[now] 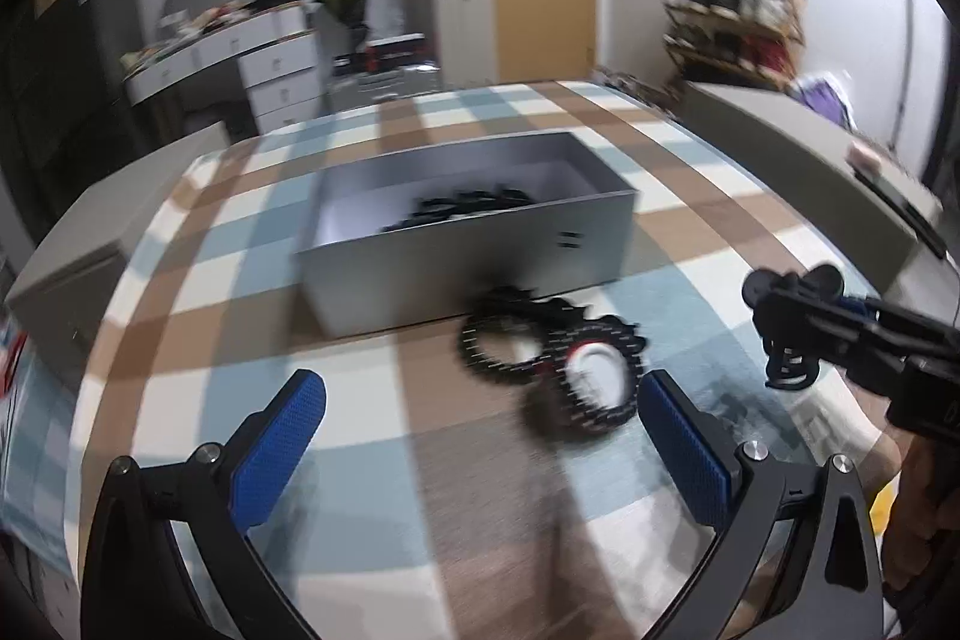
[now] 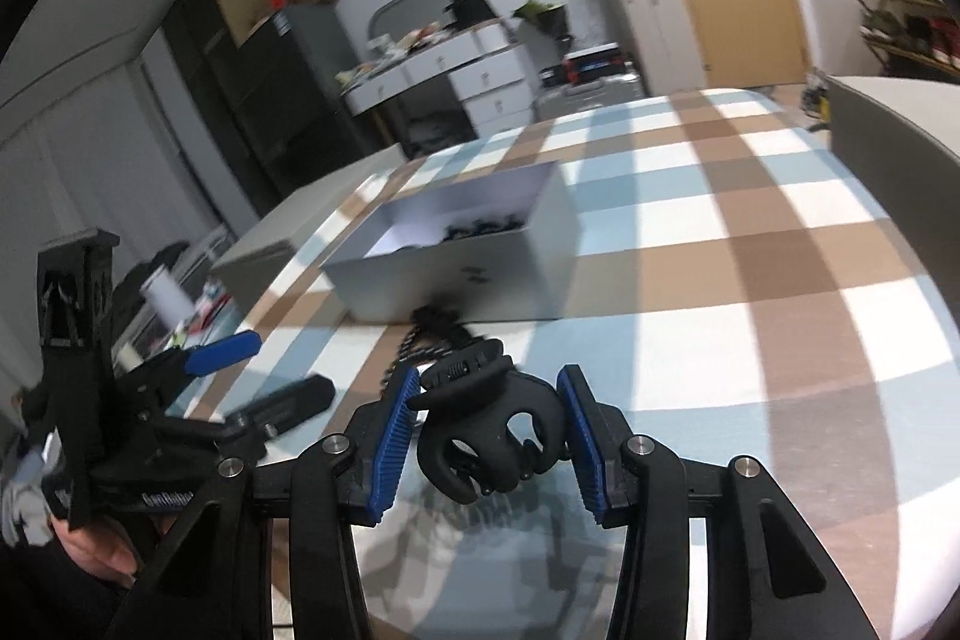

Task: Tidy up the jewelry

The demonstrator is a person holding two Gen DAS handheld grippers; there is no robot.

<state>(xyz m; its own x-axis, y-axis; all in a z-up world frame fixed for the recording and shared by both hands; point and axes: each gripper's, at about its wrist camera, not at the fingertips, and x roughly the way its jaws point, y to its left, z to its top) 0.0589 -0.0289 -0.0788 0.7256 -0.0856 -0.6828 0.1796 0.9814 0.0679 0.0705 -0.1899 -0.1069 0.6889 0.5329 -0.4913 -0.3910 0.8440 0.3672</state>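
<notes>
A grey open box (image 1: 468, 268) sits on the checked tablecloth, with several black pieces of jewelry (image 1: 462, 211) inside. Two black spiky bracelets (image 1: 546, 364) lie on the cloth just in front of the box. My left gripper (image 1: 480, 436) is open and empty, above the cloth near the bracelets. My right gripper (image 2: 486, 430) is shut on a black claw hair clip (image 2: 489, 436) and holds it above the cloth. The clip also shows at the right of the left wrist view (image 1: 792, 328). The box (image 2: 462, 274) and a bracelet (image 2: 432, 340) lie ahead of it.
The checked tablecloth (image 1: 360, 460) covers the table. Grey low furniture (image 1: 810, 148) flanks it right and left (image 1: 90, 232). White drawers (image 1: 276, 70), shelves (image 1: 738, 10) and a door stand beyond.
</notes>
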